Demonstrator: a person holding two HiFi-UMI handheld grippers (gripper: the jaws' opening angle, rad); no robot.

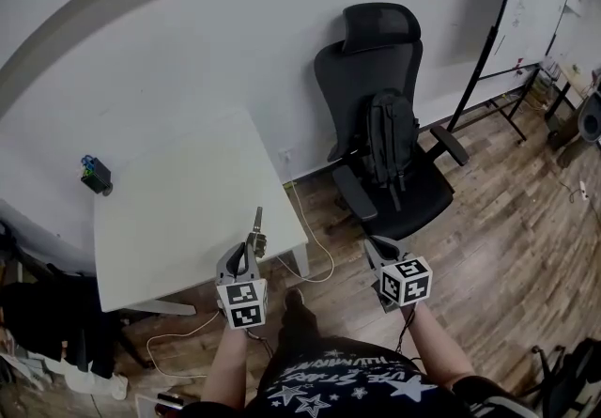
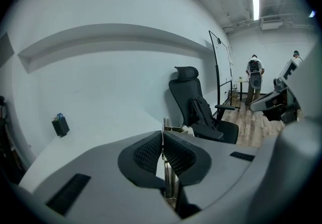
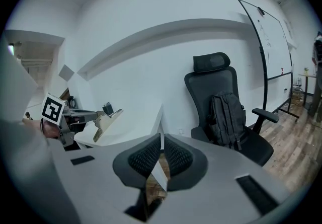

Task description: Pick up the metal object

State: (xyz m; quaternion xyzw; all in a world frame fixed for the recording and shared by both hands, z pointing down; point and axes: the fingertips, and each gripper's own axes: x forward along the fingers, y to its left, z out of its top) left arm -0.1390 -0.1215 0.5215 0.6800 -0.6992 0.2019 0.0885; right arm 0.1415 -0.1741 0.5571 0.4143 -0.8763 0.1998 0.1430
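The metal object (image 1: 256,230) is a thin flat piece with a hinged end, and it sticks up over the front right corner of the white table (image 1: 178,209). My left gripper (image 1: 248,253) is shut on its lower end. In the left gripper view the piece (image 2: 169,180) shows edge-on, pinched between the ribbed pads. My right gripper (image 1: 377,247) hangs over the wooden floor to the right of the table, shut with nothing in it (image 3: 162,142). The right gripper view also shows the metal object (image 3: 108,121) held off to the left.
A black office chair (image 1: 376,40) with a black backpack (image 1: 392,139) on it stands right of the table. A small black device (image 1: 95,175) sits at the table's far left. A whiteboard stand (image 1: 496,40) is at the back right, and a white cable (image 1: 317,239) runs along the floor.
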